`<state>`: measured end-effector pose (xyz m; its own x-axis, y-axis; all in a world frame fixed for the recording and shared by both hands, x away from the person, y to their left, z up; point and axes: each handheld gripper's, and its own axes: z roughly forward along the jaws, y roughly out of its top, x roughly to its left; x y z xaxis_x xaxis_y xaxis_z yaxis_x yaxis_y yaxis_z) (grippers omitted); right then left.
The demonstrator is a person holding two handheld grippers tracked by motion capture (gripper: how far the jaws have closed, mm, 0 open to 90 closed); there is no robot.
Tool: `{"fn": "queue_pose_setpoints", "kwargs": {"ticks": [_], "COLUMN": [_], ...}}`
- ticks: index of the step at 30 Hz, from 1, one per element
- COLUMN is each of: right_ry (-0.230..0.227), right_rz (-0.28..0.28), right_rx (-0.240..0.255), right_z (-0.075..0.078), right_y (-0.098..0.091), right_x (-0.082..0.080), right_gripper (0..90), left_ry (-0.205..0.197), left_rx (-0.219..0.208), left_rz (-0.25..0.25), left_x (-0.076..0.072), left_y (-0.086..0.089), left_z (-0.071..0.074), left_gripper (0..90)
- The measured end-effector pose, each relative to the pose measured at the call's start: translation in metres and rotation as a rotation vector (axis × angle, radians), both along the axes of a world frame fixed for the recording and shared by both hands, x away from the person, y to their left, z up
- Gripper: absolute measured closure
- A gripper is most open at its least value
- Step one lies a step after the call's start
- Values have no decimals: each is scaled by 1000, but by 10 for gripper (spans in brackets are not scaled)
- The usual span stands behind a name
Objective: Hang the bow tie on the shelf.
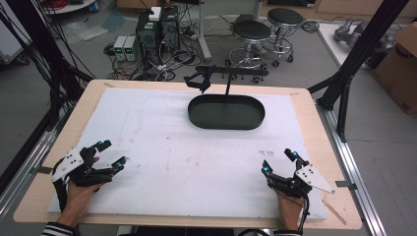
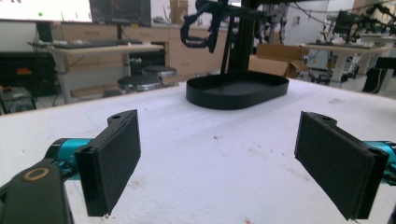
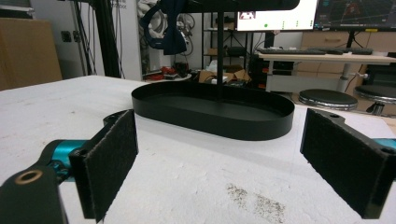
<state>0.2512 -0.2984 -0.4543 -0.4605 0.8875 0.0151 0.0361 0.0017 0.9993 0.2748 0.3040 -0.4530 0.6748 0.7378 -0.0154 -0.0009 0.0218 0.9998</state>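
No readable text, label, brand or number is being shown anywhere. Lit content is being displayed on the monitors (image 3: 275, 14) in the right gripper view, but it is too small and blurred to be read. Another bright screen (image 2: 44, 10) is being seen in the left gripper view, and only a green dot is being made out on it. Nothing printed is being made out on the cardboard box (image 1: 401, 59) in the high view.

Both black two-jaw grippers, left (image 1: 110, 153) and right (image 1: 279, 161), carry teal joints, grey three-cornered plates and felt-like pads, above striped sleeve cuffs (image 1: 56, 229).
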Motion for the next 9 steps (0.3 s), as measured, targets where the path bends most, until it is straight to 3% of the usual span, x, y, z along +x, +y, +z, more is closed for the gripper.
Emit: {"fn": "queue_pose_setpoints", "kwargs": {"ticks": [9], "right_ry": [-5], "right_rz": [-2], "right_rx": [3], "right_z": [0], "right_y": [0], "right_x": [-1], "right_gripper": [103], "left_ry": [-15], "left_rx": [0], "left_rz": [11], "left_x": [-1], "left_y": [0], "left_z": [-2], "left_gripper": [149]}}
